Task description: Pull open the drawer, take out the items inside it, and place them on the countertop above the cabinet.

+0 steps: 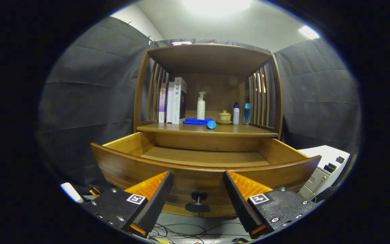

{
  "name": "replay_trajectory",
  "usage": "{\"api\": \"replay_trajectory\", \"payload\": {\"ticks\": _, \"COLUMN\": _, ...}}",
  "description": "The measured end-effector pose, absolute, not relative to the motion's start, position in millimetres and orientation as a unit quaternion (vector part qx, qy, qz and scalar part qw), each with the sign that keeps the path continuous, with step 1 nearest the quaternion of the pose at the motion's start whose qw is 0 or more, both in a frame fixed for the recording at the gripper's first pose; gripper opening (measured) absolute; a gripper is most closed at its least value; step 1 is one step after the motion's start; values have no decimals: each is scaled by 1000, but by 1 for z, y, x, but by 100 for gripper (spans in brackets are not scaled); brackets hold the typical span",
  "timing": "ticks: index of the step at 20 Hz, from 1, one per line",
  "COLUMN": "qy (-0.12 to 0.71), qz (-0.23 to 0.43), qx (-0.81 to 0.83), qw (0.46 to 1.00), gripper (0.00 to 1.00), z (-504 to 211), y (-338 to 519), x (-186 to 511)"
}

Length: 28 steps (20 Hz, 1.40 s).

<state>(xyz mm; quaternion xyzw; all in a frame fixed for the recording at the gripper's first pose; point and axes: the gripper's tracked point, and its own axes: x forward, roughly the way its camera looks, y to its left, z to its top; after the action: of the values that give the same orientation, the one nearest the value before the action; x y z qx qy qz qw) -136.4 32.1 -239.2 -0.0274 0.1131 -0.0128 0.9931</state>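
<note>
Gripper (198, 184): I see its fingers spread wide, gripping nothing, either side of the knob (198, 200).
Drawer (205, 159): pulled out, just ahead of the fingers.
Countertop (235, 130): holds books (174, 100), bottles (201, 105), blue item (199, 122).

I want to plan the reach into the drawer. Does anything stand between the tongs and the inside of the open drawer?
Only the drawer's front panel, with its knob between the open tongs. It hides the near part of the drawer floor; the far part shows bare wood. Nothing else blocks the way.
</note>
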Motion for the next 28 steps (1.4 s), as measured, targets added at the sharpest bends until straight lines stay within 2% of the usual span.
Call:
{"api": "replay_trajectory", "payload": {"ticks": 10, "qy": 123, "qz": -4, "qx": -47, "qw": 991, "gripper": 94, "z": -239, "y": 31, "x": -135}}
{"api": "replay_trajectory", "payload": {"ticks": 17, "qy": 127, "qz": -34, "qx": -84, "qw": 988, "gripper": 94, "z": -243, "y": 17, "x": -119}}
{"api": "replay_trajectory", "payload": {"ticks": 28, "qy": 125, "qz": -36, "qx": -86, "qw": 988, "gripper": 95, "z": -243, "y": 18, "x": -103}}
